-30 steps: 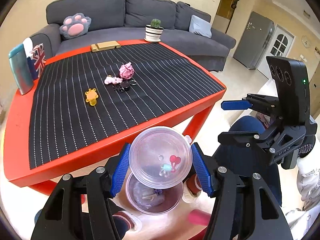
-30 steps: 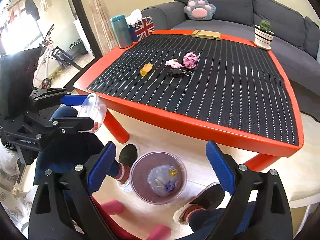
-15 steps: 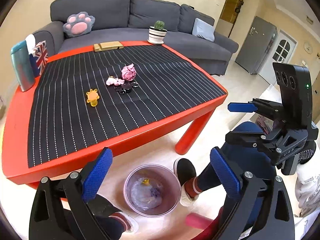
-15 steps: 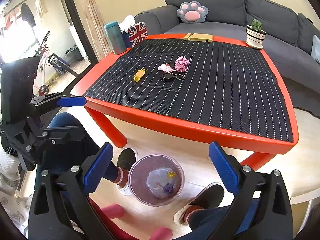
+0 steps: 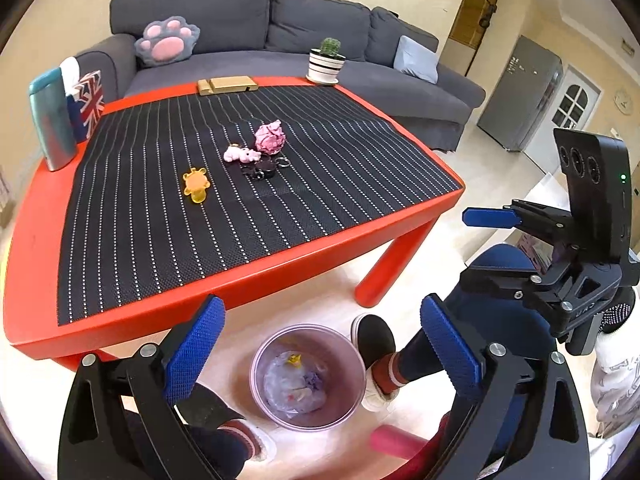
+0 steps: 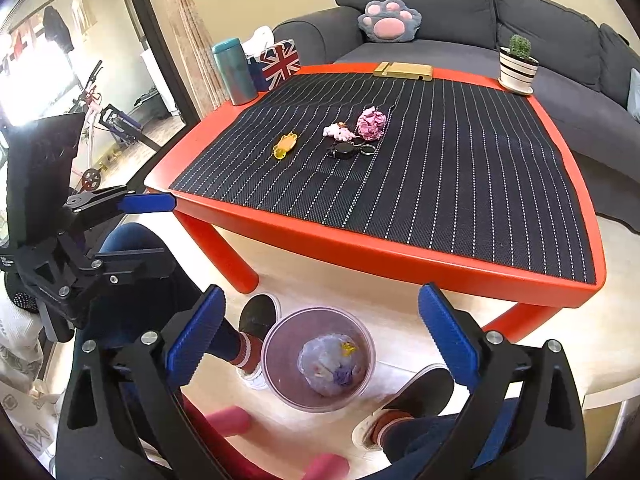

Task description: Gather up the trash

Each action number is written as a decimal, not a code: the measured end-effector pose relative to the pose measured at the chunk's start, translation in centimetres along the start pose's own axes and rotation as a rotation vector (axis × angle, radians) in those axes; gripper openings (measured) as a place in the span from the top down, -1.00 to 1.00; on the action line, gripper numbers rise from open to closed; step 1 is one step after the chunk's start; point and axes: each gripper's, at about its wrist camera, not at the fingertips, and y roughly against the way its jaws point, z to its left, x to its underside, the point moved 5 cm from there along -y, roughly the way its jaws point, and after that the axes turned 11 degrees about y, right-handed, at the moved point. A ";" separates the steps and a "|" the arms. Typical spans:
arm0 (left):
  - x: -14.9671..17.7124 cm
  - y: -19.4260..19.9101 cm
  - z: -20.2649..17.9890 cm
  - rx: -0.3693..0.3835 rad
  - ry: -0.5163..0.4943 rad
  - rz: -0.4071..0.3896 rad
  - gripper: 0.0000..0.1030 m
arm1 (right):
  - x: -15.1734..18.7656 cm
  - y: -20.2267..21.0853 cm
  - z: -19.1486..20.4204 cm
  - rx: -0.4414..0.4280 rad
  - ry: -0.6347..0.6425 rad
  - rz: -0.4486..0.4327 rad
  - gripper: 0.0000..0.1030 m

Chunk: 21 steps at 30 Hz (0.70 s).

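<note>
Left gripper: jaws spread wide, nothing between them; held over the floor in front of the counter, above the bin.
Right gripper: jaws spread wide, holding nothing; also above the bin, beside the left one.
Bin: round, translucent pink, upright on the floor, mouth up, just short of the counter's near edge, between the person's shoes; crumpled clear plastic with a small yellow bit and a purple bit lies inside.
Counter: low, red, with a black striped mat over most of its top.
Paper ball: crumpled, pink, near the mat's middle; roundish, no clear long axis.
Pink toy: small, just left of the ball; long axis runs left to right.
Keyring: black fob with metal rings, just in front of the ball and toy.
Yellow toy: flat, left of the keyring and apart from it; long axis runs toward the near edge.
Flask: teal, upright at the far left corner, touching a Union Jack tissue box.
Cactus: in a striped pot at the far right corner.
Gold stand: at the far edge.
Sofa: grey, behind the counter, with a paw cushion.
</note>
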 end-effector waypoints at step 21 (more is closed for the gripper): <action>-5.9 0.3 3.1 -0.068 0.054 -0.025 -0.83 | -5.0 -0.2 -1.7 0.007 0.013 -0.026 -0.87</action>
